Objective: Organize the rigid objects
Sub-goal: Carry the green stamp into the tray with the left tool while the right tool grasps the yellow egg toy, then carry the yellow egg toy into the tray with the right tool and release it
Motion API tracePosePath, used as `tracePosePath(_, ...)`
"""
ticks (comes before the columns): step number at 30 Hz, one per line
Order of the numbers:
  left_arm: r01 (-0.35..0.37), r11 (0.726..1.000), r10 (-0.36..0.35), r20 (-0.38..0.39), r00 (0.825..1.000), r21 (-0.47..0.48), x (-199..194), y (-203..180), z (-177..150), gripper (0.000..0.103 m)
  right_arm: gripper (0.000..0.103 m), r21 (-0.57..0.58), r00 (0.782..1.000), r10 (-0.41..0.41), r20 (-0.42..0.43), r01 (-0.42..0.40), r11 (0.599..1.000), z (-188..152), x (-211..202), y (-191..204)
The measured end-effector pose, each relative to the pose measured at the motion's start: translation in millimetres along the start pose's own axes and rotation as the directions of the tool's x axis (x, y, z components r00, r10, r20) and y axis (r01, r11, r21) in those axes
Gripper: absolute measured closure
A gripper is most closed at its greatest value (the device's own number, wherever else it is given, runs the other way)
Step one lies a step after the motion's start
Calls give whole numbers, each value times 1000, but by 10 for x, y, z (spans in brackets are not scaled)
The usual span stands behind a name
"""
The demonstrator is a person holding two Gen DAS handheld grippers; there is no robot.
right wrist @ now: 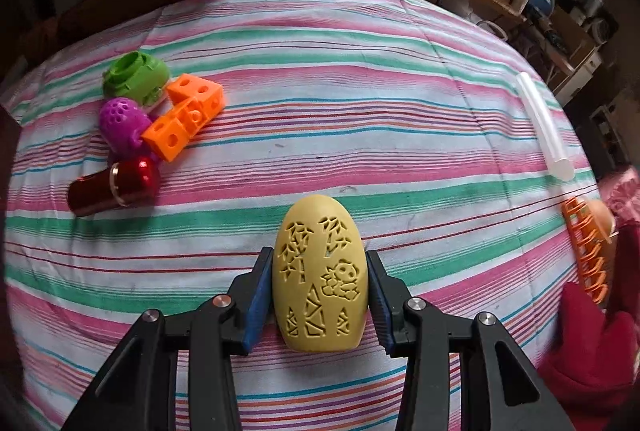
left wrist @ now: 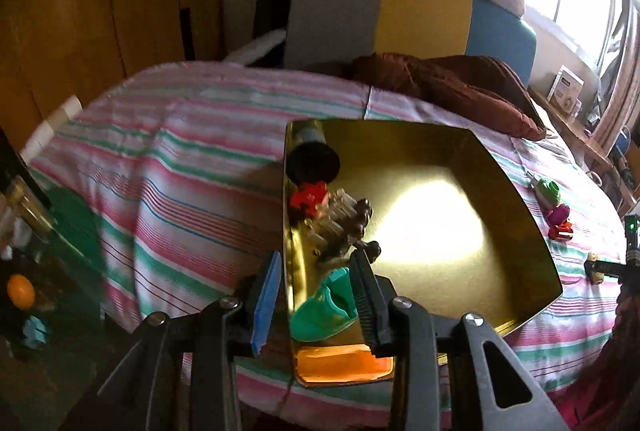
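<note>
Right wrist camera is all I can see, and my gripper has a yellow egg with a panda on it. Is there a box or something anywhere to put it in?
Observer: Yes. The left wrist view shows a gold tray sitting on the striped bedspread.
Operator: Ooh! Is there stuff in it already?
Observer: Yes, lined up along its left wall: a black cylinder at the far end, then a red piece, and a teal piece nearest the camera. The rest of the tray floor is bare.
</note>
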State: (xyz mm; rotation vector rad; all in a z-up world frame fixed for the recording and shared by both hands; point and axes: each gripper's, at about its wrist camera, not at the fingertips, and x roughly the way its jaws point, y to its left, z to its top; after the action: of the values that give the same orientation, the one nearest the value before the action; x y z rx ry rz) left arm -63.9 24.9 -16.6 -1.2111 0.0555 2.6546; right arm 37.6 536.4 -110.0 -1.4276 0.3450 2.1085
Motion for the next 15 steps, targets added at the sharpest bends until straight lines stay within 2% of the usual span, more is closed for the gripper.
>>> tracePosePath(3, -27, 999, 26, 29, 999, 33, -102, -20, 9, 68, 59, -10, 999, 50, -1, -50, 999, -13, -28, 60)
tracePosePath(7, -20, 999, 18, 40, 999, 46, -179, -27, 3, 68, 59, -39, 993, 114, -8, -115, 993, -44, -56, 154)
tracePosePath(11, -32, 997, 28, 64, 998, 69, -253, -63, -1, 68, 58, -83, 991, 133, -13, -133, 988, -57, -68, 240)
tracePosePath(15, -42, 995, 34, 92, 995, 87, -347, -93, -18, 68, 59, -77, 990, 142, -23, -144, 987, -54, -78, 237)
